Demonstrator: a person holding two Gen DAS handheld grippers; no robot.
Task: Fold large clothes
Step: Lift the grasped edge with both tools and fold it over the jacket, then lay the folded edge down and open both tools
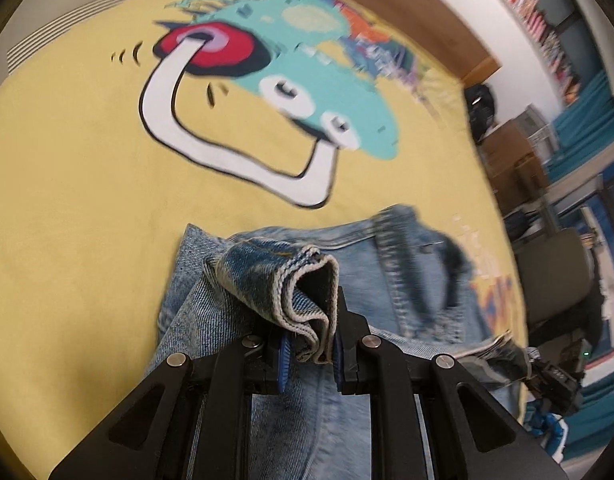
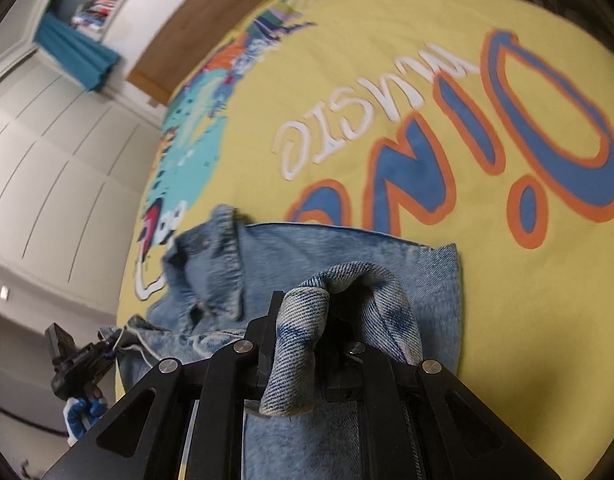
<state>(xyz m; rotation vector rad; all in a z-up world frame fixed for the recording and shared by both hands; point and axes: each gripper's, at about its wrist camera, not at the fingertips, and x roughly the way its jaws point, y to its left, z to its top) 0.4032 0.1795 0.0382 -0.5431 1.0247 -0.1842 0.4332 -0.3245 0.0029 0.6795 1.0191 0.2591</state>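
A pair of light blue jeans (image 1: 307,408) lies on a yellow printed bedspread (image 1: 67,220). My left gripper (image 1: 309,340) is shut on a bunched hem of the jeans (image 1: 291,284) and holds it above the rest of the denim. My right gripper (image 2: 303,344) is shut on another folded denim edge (image 2: 303,320), which drapes over its fingers. The waistband (image 2: 227,264) with pockets lies flat ahead in the right wrist view. The right gripper also shows at the lower right of the left wrist view (image 1: 551,380), and the left gripper at the lower left of the right wrist view (image 2: 75,360).
The bedspread (image 2: 387,60) bears a cartoon dinosaur print (image 1: 307,80) and large blue-orange letters (image 2: 547,140). A wooden headboard (image 1: 427,8) and bookshelves (image 1: 539,20) stand beyond. White cupboard doors (image 2: 47,160) are at the left in the right wrist view.
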